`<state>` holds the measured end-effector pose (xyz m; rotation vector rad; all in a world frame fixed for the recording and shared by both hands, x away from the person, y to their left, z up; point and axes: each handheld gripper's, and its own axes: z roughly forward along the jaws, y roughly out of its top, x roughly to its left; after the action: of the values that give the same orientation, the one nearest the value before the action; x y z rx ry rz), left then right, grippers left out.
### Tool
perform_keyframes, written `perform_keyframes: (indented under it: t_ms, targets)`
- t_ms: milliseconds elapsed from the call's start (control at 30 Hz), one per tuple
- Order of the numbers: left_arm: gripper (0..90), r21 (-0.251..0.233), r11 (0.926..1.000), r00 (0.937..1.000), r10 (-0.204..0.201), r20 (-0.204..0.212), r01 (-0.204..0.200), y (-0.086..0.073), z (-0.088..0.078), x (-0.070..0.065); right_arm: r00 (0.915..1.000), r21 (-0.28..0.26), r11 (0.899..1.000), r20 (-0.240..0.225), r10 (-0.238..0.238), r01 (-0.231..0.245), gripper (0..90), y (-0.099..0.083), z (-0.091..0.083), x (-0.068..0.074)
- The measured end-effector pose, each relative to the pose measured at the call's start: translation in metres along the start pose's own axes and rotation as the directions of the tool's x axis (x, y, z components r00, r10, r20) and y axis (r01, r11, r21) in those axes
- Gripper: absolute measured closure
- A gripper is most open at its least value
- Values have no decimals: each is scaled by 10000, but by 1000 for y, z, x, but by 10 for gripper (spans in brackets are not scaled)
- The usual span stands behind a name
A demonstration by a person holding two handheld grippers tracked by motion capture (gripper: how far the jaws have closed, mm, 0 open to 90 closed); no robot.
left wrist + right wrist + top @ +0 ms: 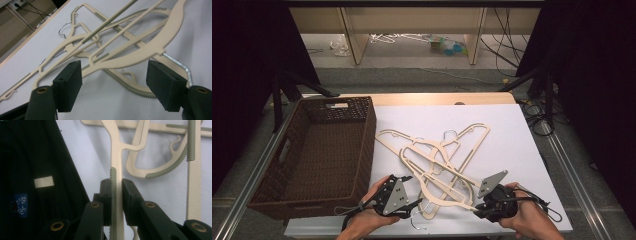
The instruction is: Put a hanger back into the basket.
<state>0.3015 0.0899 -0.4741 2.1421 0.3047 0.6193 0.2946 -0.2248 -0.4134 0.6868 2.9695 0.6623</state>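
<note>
The work in hand looked like lifting one hanger out of a tangled pile of flat cream-coloured plastic clothes hangers point(437, 160) lying on the white table top point(512, 150), probably for the dark brown woven wicker basket point(319, 155) that stood beside the pile, on the left gripper's outer side. The right gripper point(116, 192) had its jaws clamped on the ribbed grey-green strip along the edge of one cream hanger arm point(117, 157), which ran straight out ahead from between the pads. The left gripper point(113, 75) had its jaws standing apart with nothing pressed between them; the curved shoulder of the nearest cream hanger point(140, 53) crossed just ahead of the two pads, and its bent steel wire hook point(180, 66) lay beside the pad on that view's right. No pad touched either yet. My judgement was that the step was a two-handed take-up: one end was already held and the other still to be caught. The next move would call for the left jaws to slide forward around that shoulder and close, without snagging the hangers crossing beneath.
</note>
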Motion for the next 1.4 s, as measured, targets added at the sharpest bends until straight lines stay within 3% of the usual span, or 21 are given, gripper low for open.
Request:
perform_keyframes:
  t_ms: [133, 167, 300, 467, 500, 533, 633, 667, 700, 733, 767, 833, 867, 900, 1000, 1033, 1100, 1200, 1267, 1300, 1400]
  targets:
    - [306, 72, 9975, 9975, 695, 98, -696, -1, 7, -1, 10000, 9, 10000, -15, -52, 52, 796, -1, -2, -1]
    - [310, 381, 9923, 9929, 1166, 250, -1175, -2, 12, 0, 10000, 29, 10000, -40, -46, 46, 796, -1, -3, -1]
    - [335, 433, 9852, 9859, 1650, 260, -1660, -1, 20, -2, 9999, 34, 10000, -83, -82, 83, 795, -1, -3, -2]
    - [374, 293, 9708, 9705, 2366, 459, -2381, 4, 28, -2, 9998, 70, 9999, -166, -92, 94, 795, -3, -2, -4]
    - [384, 223, 9557, 9553, 2924, 448, -2935, 6, 32, -1, 9997, 51, 9999, -217, -136, 137, 795, -3, -2, -5]
    - [384, 223, 9557, 9553, 2924, 448, -2935, 6, 32, -1, 9997, 51, 9999, -217, -136, 137, 795, -3, -2, -5]
    - [400, -28, 9256, 9232, 3778, 707, -3786, 11, 37, -3, 9996, 32, 9998, -206, -218, 218, 795, -5, -2, -7]
    - [415, -28, 9256, 9232, 3778, 707, -3786, 11, 37, -3, 9996, 32, 9998, -206, -218, 218, 795, -5, -2, -7]
    - [437, -183, 9157, 9120, 4016, 839, -4015, 13, 39, -3, 9994, -11, 9997, -260, -247, 247, 795, -7, -3, -9]
    - [456, -183, 9157, 9120, 4016, 839, -4015, 13, 39, -3, 9994, -11, 9997, -260, -247, 247, 795, -7, -3, -9]
    - [456, -205, 9048, 8992, 4252, 1033, -4254, 14, 40, -4, 9993, -48, 9996, -240, -276, 275, 795, -7, -3, -10]
    - [545, -506, 8921, 8855, 4519, 1082, -4491, 15, 40, -4, 9990, -108, 9996, -356, -267, 263, 794, -9, -3, -12]
    - [582, -346, 8699, 8617, 4924, 1223, -4921, 17, 39, -3, 9988, -118, 9995, -405, -280, 276, 794, -9, -3, -13]
    - [654, -573, 8760, 8676, 4822, 1218, -4788, 17, 40, -5, 9986, -147, 9994, -420, -331, 325, 794, -11, -3, -15]
    - [677, -642, 8491, 8403, 5282, 1222, -5244, 19, 41, -7, 9985, -177, 9994, -450, -309, 301, 794, -12, -4, -17]
    - [698, -662, 8322, 8223, 5543, 1287, -5505, 22, 41, -7, 9984, -277, 9991, -466, -321, 308, 793, -14, -6, -20]
    - [717, -714, 8263, 8165, 5630, 1278, -5586, 24, 41, -6, 9984, -320, 9990, -461, -323, 308, 793, -15, -6, -20]
    - [750, -1021, 8319, 8252, 5544, 1087, -5454, 29, 40, -3, 9981, -364, 9988, -506, -355, 337, 789, -19, -8, -25]
    - [769, -1018, 8214, 8169, 5695, 915, -5612, 34, 40, 0, 9974, -452, 9984, -612, -368, 340, 784, -21, -8, -28]
    - [780, -823, 7993, 7924, 6009, 1050, -5952, 38, 39, 1, 9977, -587, 9980, -610, -290, 254, 775, -23, -8, -31]
    - [817, -920, 7930, 7902, 6085, 731, -6022, 46, 39, 1, 9997, -1056, 9942, -104, -214, 202, 683, -26, -14, -36]
